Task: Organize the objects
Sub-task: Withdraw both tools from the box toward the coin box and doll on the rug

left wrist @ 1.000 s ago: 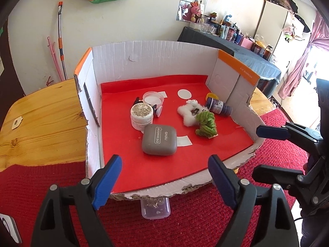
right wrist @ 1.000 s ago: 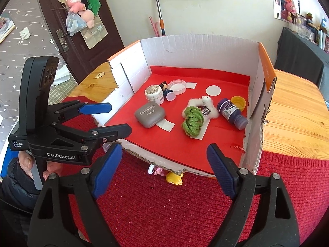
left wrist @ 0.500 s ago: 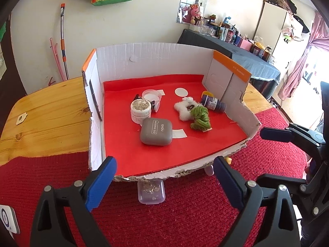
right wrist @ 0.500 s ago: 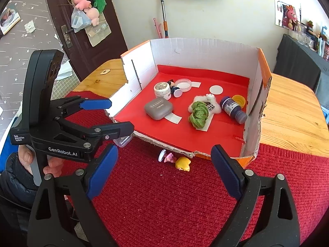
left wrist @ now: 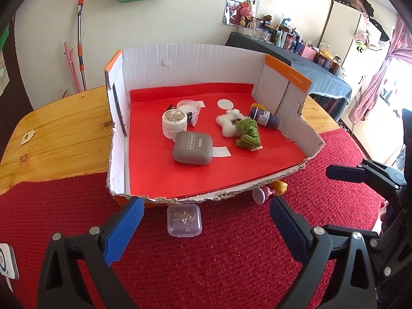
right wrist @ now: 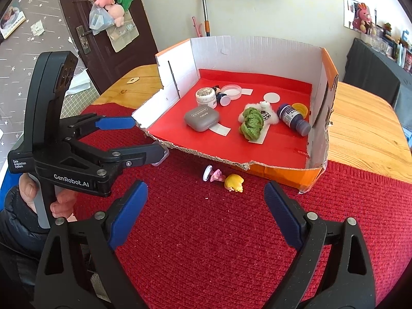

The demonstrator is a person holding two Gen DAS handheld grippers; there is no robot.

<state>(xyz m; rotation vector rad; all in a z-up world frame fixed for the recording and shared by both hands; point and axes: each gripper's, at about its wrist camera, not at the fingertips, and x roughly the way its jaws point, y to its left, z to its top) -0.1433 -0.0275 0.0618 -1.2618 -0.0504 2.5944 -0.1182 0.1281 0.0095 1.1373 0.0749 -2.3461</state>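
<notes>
Cardboard box (left wrist: 190, 61), cut low at the front and lined in red, sits on a wooden table (left wrist: 59, 139) with its torn front edge over a red knitted cloth (left wrist: 219, 270); it lies at twelve o'clock from both grippers, well clear of their tips. One box, one table, one cloth.

Left gripper (left wrist: 206, 229) hangs over the cloth with nothing between its blue pads; its jaws have just been opening and stand wide. Right gripper (right wrist: 206, 213) is likewise spread wide and empty, its jaws having opened further a moment ago.

Inside the box, seven loose things: one grey eyeshadow case (left wrist: 193, 147) nearest the front, one white jar (left wrist: 174, 124) at eleven o'clock of it, one shallow clear dish (left wrist: 188, 106) behind that, one white fluffy toy (left wrist: 229, 123), one green knitted bundle (left wrist: 247, 132) touching the toy, one dark bottle (left wrist: 265, 118) lying on its side at the right wall, and one small dark figure (right wrist: 219, 93) beside the jar.

Outside, one small clear plastic case (left wrist: 183, 219) rests on the cloth at twelve o'clock between the left gripper's pads and the box front. One tiny pink and yellow figurine (right wrist: 226, 179) lies on the cloth at twelve o'clock of the right gripper.

Only the right wrist view shows the figurine whole, a yellow cap (right wrist: 300, 108) behind the bottle, and the hand (right wrist: 55, 200) holding the left gripper. The left wrist view alone shows the clear case fully.
</notes>
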